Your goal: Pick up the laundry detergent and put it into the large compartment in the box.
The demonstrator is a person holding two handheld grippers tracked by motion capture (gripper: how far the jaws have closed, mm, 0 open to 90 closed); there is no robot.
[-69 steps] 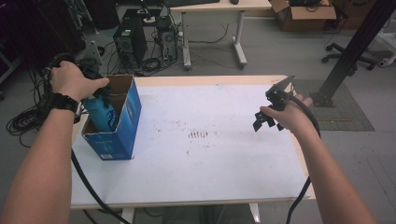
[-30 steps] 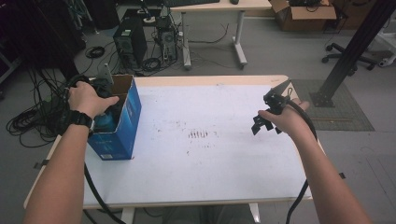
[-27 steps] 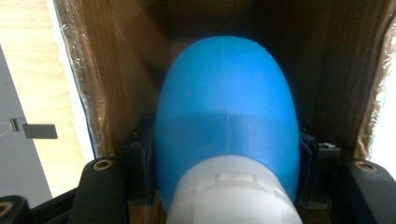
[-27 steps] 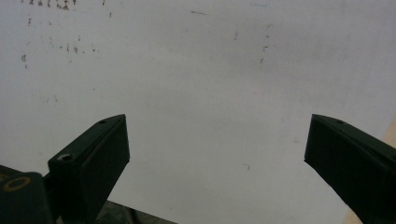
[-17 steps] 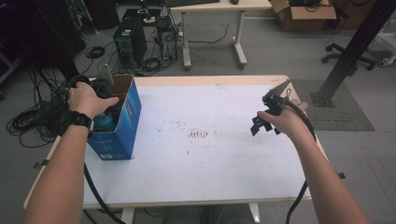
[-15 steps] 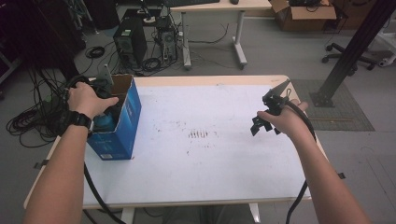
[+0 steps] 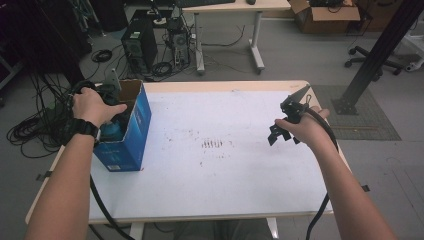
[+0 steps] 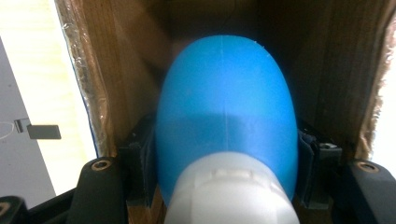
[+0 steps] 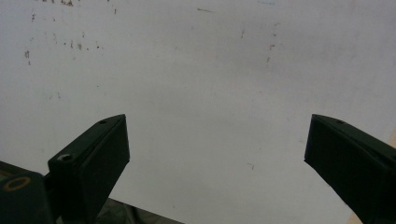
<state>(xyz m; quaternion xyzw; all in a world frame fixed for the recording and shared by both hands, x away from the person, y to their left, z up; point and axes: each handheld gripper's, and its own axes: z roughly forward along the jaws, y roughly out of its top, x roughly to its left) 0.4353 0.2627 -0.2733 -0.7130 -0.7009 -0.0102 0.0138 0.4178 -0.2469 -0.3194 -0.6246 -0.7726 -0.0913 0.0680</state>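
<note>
The blue bottle [image 8: 226, 116] with its white cap [image 8: 231, 193] sits down inside the blue cardboard box [image 7: 131, 131] at the left end of the surface [image 7: 220, 165], and the left gripper [image 8: 226, 163] reaches into the box with its pads against the bottle's two sides. The jaws have just been easing apart a little with the bottle between them, so the hold looks light at best. That is the main risk as I judge it: the bottle's rounded, smooth plastic offers the pads little to bite on, and a slack squeeze could let it slip and drop back in or tilt against the box's brown inner wall [image 8: 126, 70]. A lift that drifts sideways could also catch the bottle's shoulder on the rim, dragging or tipping the box, which stands near the surface's edge with nothing steadying it. The right gripper [image 7: 278, 134] hangs over the bare right side, well apart, jaws spread wide and empty, too far off to brace the box.
</note>
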